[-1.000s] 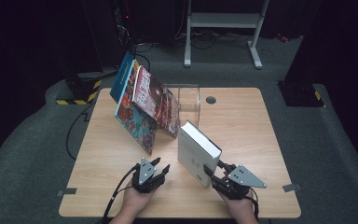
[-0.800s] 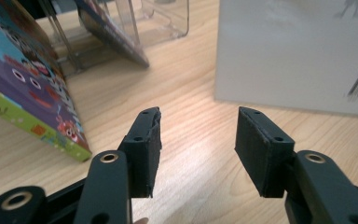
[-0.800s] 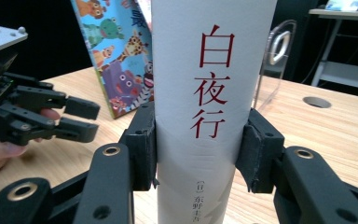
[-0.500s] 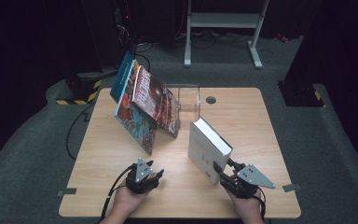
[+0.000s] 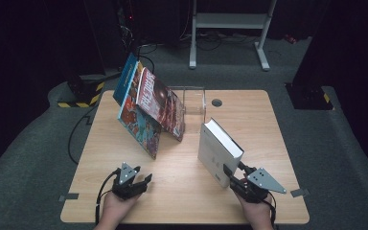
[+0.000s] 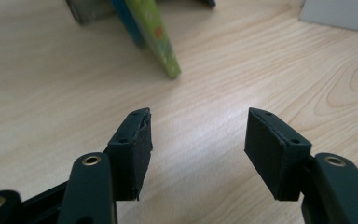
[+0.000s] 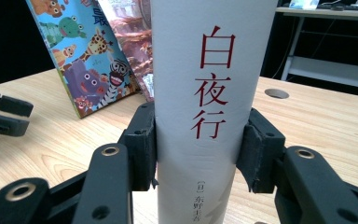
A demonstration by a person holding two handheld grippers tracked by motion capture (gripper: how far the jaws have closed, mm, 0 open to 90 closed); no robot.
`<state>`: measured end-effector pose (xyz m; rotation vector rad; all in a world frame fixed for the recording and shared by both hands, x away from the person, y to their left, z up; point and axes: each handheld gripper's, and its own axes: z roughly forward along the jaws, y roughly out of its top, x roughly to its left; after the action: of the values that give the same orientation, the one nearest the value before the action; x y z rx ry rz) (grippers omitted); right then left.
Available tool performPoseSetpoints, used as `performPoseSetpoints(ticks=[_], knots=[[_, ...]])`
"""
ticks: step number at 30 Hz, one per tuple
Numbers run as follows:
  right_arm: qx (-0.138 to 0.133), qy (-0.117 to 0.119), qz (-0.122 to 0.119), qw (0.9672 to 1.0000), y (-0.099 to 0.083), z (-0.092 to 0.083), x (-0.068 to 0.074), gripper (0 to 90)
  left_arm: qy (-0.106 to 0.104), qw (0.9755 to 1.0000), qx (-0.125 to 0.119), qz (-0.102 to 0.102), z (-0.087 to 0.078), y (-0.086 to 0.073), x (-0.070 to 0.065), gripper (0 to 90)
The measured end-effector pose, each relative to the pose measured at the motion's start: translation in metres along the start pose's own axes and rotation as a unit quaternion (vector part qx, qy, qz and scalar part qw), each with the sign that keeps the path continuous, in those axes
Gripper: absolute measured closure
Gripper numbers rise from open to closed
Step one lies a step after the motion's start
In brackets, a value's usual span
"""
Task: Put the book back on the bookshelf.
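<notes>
A thick white book (image 5: 219,148) with red characters on its spine (image 7: 205,93) stands upright on the wooden table (image 5: 182,191), right of centre. My right gripper (image 5: 233,175) is shut on the lower spine, with one pad (image 7: 142,144) pressed on each side. My left gripper (image 5: 143,181) rests low over the table near the front left, apart from the book. Its jaws have just been opening, and only bare wood lies between the pads (image 6: 198,140).
Several picture books lean at the back left: a blue one (image 5: 126,79), a red-covered one (image 5: 165,105) and a cartoon-animal one (image 5: 141,127), beside a clear stand (image 5: 194,98). A cable hole (image 5: 216,102) lies behind the white book. The table's front edge is close to both hands.
My left gripper has slid left along the front of the table, away from the white book, and its jaws stand wider. The white book has shifted slightly right in the right gripper.
</notes>
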<state>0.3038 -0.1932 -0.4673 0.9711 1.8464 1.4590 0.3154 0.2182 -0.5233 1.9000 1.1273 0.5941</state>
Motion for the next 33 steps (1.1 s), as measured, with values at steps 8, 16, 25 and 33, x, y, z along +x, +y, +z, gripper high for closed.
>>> performPoseSetpoints(ticks=[8, 16, 25, 33], knots=[[0.013, -0.012, 0.016, 0.9997, 0.005, 0.0, 0.001, 49.8, 0.001, 1.0, 0.001, -0.006, 0.001, 0.0, 0.001, 39.8], [0.001, -0.025, 0.006, 0.9997, 0.02, 0.002, 0.007, 35.8, 0.0, 1.0, 0.007, -0.002, 0.002, 0.0, 0.0, 40.0], [0.008, -0.027, 0.004, 0.9996, 0.041, 0.01, 0.011, 41.1, -0.001, 1.0, 0.01, 0.0, 0.002, 0.0, 0.0, 40.2], [0.004, -0.027, 0.021, 0.9994, 0.047, 0.012, 0.01, 45.0, 0.0, 1.0, 0.009, 0.002, 0.002, 0.0, 0.0, 40.4]])
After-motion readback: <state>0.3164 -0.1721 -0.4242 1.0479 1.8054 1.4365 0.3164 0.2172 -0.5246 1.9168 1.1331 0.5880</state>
